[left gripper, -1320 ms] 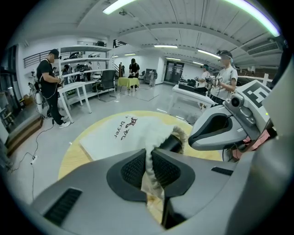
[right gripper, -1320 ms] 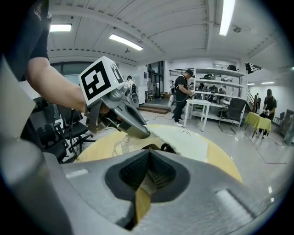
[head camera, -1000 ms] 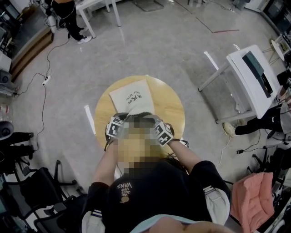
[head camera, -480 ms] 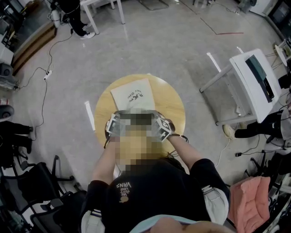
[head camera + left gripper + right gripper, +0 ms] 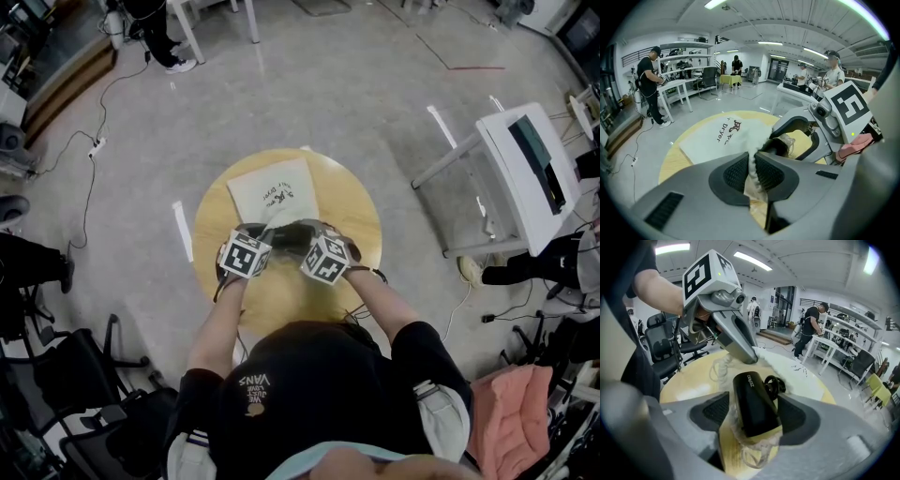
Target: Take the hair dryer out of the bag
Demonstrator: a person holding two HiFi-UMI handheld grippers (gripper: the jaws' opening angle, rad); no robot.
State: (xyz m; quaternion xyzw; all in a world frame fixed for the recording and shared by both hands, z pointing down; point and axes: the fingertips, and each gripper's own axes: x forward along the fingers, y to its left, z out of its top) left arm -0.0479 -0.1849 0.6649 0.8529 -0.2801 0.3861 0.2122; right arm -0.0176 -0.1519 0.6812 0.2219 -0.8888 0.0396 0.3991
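Note:
On the round wooden table (image 5: 356, 211) lies a white printed cloth bag (image 5: 274, 195), its mouth toward me. My left gripper (image 5: 752, 171) is shut on the bag's gathered edge (image 5: 751, 154), and its tip (image 5: 751, 355) also shows in the right gripper view. The black hair dryer (image 5: 754, 401) lies at the bag mouth on crumpled clear wrap, between the jaws of my right gripper (image 5: 754, 417). Those jaws have just been opening and stand open around the dryer, with a gap at the left pad. In the head view both marker cubes flank the dryer (image 5: 289, 232).
A white drawstring (image 5: 718, 365) loops on the tabletop beside the left gripper. A white table (image 5: 525, 164) stands to the right, black office chairs (image 5: 84, 375) at lower left, a pink cloth (image 5: 511, 412) at lower right. Cables run across the floor (image 5: 94, 164).
The right gripper's marker cube has sunk a little toward the table and rolled. The left gripper has kept still on the bag's edge.

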